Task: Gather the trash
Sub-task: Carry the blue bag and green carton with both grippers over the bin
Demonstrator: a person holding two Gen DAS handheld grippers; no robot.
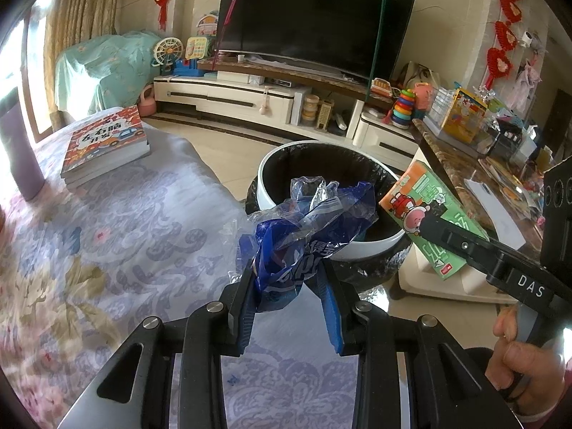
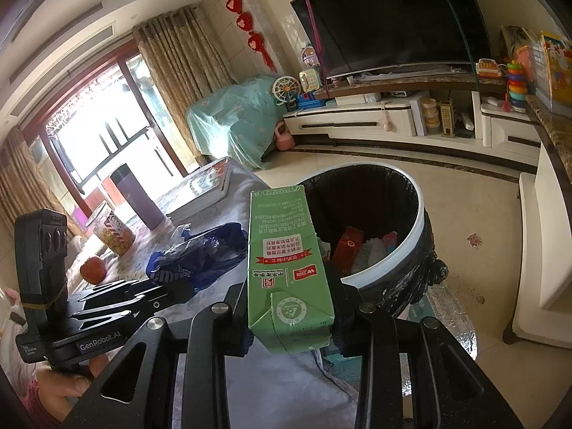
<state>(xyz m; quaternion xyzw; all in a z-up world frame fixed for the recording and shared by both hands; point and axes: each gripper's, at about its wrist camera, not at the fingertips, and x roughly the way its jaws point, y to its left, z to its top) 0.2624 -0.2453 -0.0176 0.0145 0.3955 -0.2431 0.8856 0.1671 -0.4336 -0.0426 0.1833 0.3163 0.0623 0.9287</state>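
1. Tabletop (image 1: 107, 236): one, under a flowered cloth, just beside the bin. It carries one stack of books (image 1: 105, 144), one purple cup (image 2: 137, 196), one snack can (image 2: 112, 232) and one apple (image 2: 93, 269).
2. Bin (image 2: 420, 221): one, lined with a black bag, already holding several scraps, a red packet among them. Collection appears partly done.
3. Carton (image 2: 286, 268): one, green, clenched between the jaws of the right gripper (image 2: 290, 318), near the bin's rim and not yet dropped in.
4. Wrapper (image 1: 304, 228): one, blue and clear plastic, crumpled, pinched by the jaws of the left gripper (image 1: 290, 307) at the bin's near edge. Both pieces remain to be released.
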